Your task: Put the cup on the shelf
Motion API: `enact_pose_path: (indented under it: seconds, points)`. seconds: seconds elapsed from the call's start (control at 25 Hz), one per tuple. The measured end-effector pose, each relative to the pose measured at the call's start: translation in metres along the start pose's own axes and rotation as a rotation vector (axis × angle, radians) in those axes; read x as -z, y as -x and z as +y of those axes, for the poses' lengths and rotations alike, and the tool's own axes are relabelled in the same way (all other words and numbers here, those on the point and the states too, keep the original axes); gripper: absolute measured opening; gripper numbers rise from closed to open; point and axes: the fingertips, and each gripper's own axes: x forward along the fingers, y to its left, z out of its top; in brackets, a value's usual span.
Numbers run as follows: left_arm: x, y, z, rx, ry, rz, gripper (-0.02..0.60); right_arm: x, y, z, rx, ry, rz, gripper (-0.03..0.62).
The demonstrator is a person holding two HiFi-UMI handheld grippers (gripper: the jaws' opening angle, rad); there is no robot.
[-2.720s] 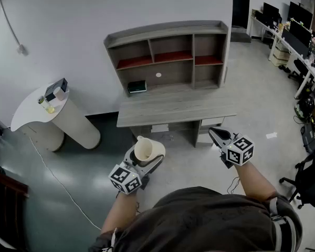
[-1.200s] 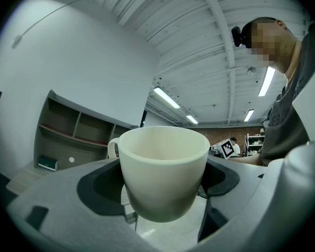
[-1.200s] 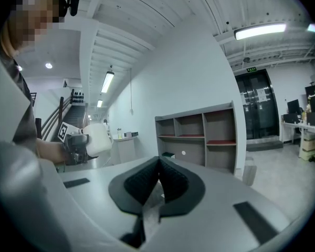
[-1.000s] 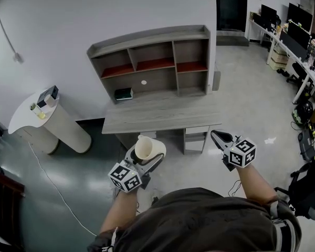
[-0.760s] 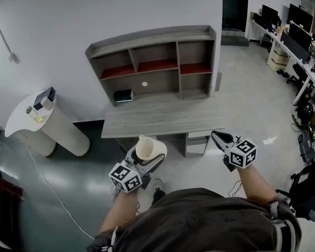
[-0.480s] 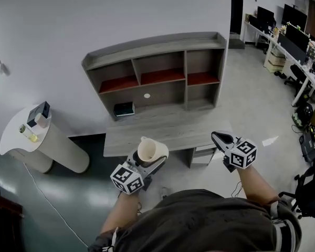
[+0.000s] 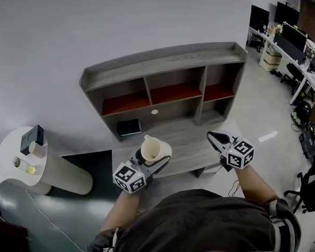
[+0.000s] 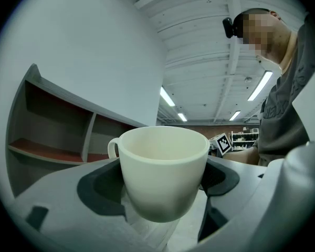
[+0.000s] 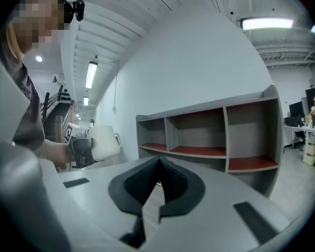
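While the head view merely places the cup (image 7: 154,150) upright in my left gripper (image 7: 157,161), before the shelf (image 7: 163,83), the left gripper view shows both jaws clamped on its sides, handle toward the shelf. My right gripper (image 7: 214,137), by its own view, has jaws pressed together on nothing, facing the shelf.

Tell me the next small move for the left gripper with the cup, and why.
Probably carry the cup forward and up toward an empty compartment of the shelf. The left gripper is shut on it, upright, but in the head view it hangs over the desk, short of the compartments. The right gripper is shut, empty.
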Motion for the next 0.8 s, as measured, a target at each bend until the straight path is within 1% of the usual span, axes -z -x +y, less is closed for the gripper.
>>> enact_pose_path:
  seconds: [0.2,0.4,0.6,0.8]
  points:
    - [-0.003,-0.011,0.044,0.019,0.011,0.002,0.400,-0.003,-0.041,-0.015,0.007,-0.003,0.017,-0.008]
    - [-0.002,-0.027,0.072,0.017,0.017,0.013,0.400,-0.005,-0.065,-0.041,0.008,-0.012,0.018,-0.008]
    - [-0.001,-0.059,0.089,-0.018,0.024,0.027,0.400,-0.007,-0.078,-0.080,-0.021,-0.021,0.021,-0.008]
    - [0.002,-0.105,0.097,-0.080,0.029,0.017,0.400,-0.007,-0.086,-0.130,-0.094,-0.011,0.046,-0.008]
